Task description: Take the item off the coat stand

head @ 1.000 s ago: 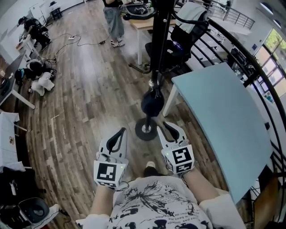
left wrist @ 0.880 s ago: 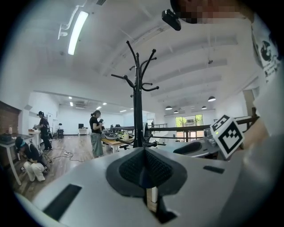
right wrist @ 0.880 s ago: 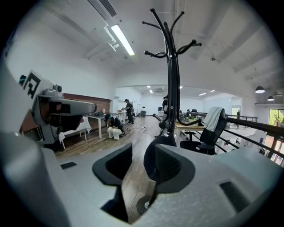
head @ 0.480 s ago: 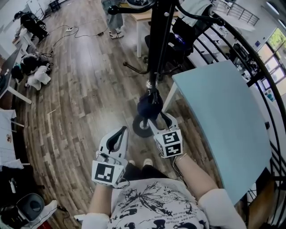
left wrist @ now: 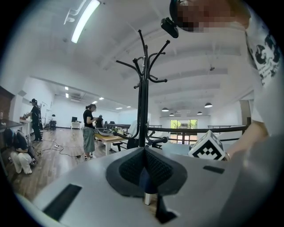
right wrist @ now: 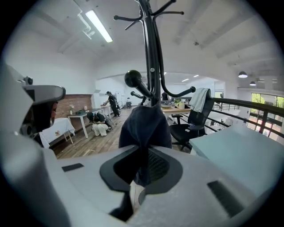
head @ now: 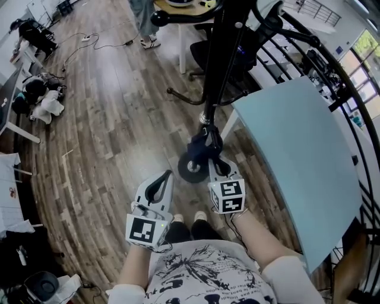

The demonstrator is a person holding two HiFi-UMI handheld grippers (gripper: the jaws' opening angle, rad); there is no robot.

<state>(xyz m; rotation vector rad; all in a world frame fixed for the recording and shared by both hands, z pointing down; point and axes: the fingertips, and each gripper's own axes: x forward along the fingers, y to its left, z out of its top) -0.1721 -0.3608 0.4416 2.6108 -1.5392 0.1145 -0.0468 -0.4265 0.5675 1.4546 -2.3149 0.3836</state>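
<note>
A black coat stand [head: 222, 71] rises from a round base [head: 189, 169] on the wood floor. A dark blue cloth item [head: 205, 147] hangs low on the stand's pole. My right gripper [head: 215, 160] reaches up to it; its jaws are closing, and a fold of the dark cloth [right wrist: 144, 126] is pinched between the pads. The stand's pole [right wrist: 153, 57] runs up right behind the cloth. My left gripper [head: 161, 179] stays lower left, shut and holding nothing, pointing towards the stand [left wrist: 142, 97].
A teal table [head: 297, 148] stands close on the right, with a curved black railing [head: 332, 65] beyond it. A black office chair [head: 237, 44] and a wooden table sit behind the stand. A person [head: 142, 18] stands at the back; bags lie at far left.
My right gripper has moved forward to the hanging dark blue item and shut on its cloth. The left gripper has hardly moved.
</note>
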